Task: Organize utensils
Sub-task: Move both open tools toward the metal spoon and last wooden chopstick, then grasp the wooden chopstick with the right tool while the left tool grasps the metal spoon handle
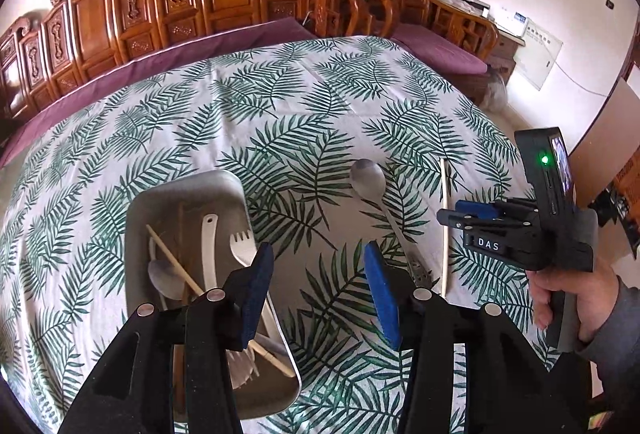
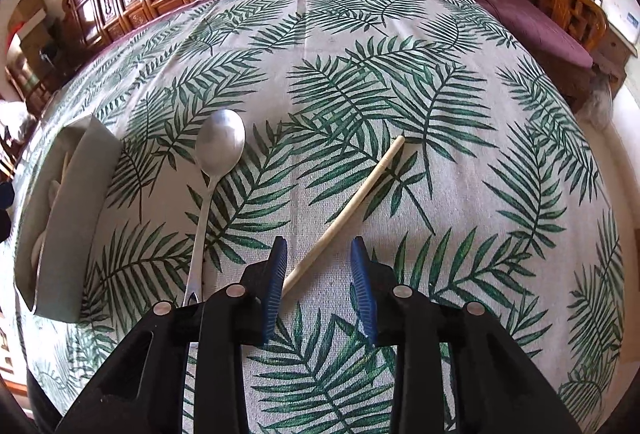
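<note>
Chopstick (image 2: 347, 212) betw spread right claw (image 2: 320, 288) tips; spoon (image 2: 218, 170) beside; left claw (image 1: 318, 292) spread nr tray (image 1: 138, 234).

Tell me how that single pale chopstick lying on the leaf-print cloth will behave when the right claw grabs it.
The thin pale wooden chopstick looks straight and stiff, so it probably won't bend. Being round and slender, it may roll or pivot between the right claw's open blue pads. The leaf-print tablecloth looks textured, likely limiting sliding.
</note>
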Demonstrator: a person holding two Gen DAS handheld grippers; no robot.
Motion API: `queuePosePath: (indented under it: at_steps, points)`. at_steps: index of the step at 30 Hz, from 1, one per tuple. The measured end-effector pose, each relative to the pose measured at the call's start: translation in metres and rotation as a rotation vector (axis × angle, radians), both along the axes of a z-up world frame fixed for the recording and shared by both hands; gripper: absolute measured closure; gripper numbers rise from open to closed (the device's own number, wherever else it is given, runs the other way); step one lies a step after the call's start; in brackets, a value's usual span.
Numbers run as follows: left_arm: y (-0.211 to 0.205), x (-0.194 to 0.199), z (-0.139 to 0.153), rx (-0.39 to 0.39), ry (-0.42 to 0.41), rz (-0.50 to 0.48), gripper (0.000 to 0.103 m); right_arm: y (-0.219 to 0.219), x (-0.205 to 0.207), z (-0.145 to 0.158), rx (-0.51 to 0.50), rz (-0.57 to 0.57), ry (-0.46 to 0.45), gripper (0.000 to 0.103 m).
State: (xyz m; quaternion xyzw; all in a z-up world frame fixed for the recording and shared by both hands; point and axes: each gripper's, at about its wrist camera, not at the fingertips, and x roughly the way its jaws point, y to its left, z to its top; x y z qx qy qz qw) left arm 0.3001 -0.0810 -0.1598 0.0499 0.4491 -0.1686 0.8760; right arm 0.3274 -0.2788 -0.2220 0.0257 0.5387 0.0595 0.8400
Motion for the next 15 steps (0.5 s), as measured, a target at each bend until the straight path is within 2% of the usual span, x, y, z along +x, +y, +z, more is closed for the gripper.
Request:
queuePosePath:
  at_steps: [3,7,10,15]
  points:
    - [-0.005,0.003,-0.003,0.003,0.007,-0.005,0.058,0.004,0.0,0.0,-0.045,0.027,0.001,0.072]
    - [-0.014,0.008,-0.009,0.011,0.02,-0.014,0.058,0.002,0.0,0.0,-0.091,0.043,0.007,0.088]
    - [-0.021,0.01,-0.014,0.017,0.032,-0.021,0.058,-0.005,-0.002,0.0,-0.1,0.051,0.019,0.096]
    - [-0.029,0.013,-0.024,0.03,0.054,-0.031,0.058,-0.019,-0.012,0.0,-0.104,0.068,0.015,0.097]
